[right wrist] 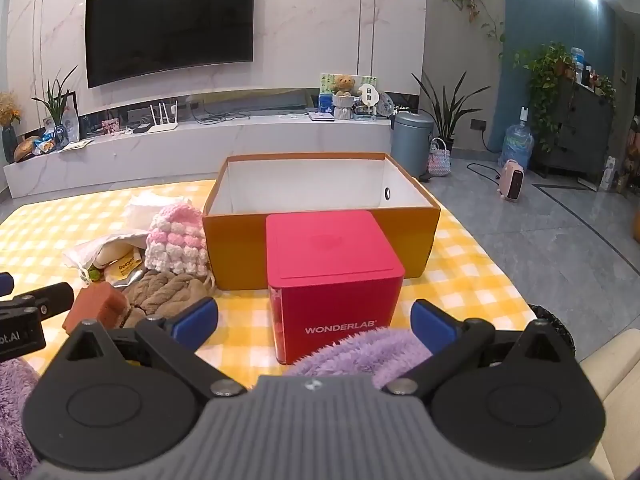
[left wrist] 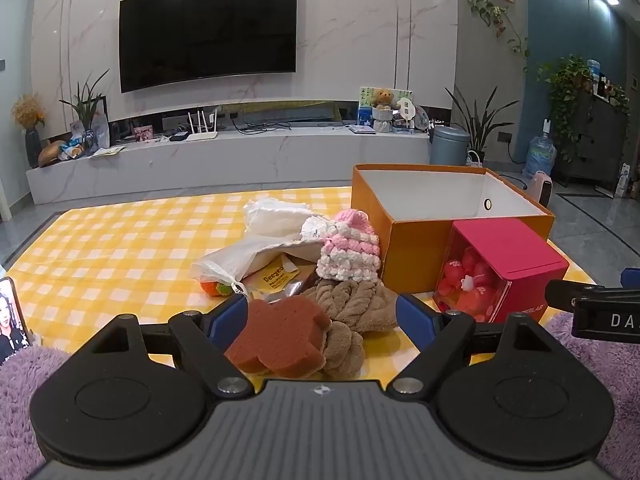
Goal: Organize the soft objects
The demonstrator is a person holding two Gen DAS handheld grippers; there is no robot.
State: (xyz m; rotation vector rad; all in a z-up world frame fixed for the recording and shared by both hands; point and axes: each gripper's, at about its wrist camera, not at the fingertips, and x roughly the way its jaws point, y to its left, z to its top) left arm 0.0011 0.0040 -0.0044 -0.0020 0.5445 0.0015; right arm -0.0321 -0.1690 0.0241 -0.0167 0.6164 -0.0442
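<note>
Desk (left wrist: 120, 248) under a yellow checked cloth, bearing one heap of soft goods and two boxes. Heap, left of the boxes: brown sponge (left wrist: 280, 340) nearest, lying against a tan braided cloth (left wrist: 352, 308); behind these a pink-and-white knit hat (left wrist: 348, 252) standing just beside the orange box; a white mesh bag (left wrist: 236, 260) with yellow packet (left wrist: 276, 278) and a small orange knit piece (left wrist: 214, 289) at its mouth; white plastic bag (left wrist: 276, 216) furthest back. Orange box (right wrist: 320, 248), open-topped, white inside, nothing seen within. Red box (right wrist: 336, 280), lidded, marked WONDERLAB, touching or just before the orange box's front. Left tool (left wrist: 322, 314): jaws spread wide, sponge and cloth between but ungripped. Right tool (right wrist: 314, 320): jaws spread wide before the red box, holding nothing. Purple fleece (right wrist: 360, 350) at the near edge.
</note>
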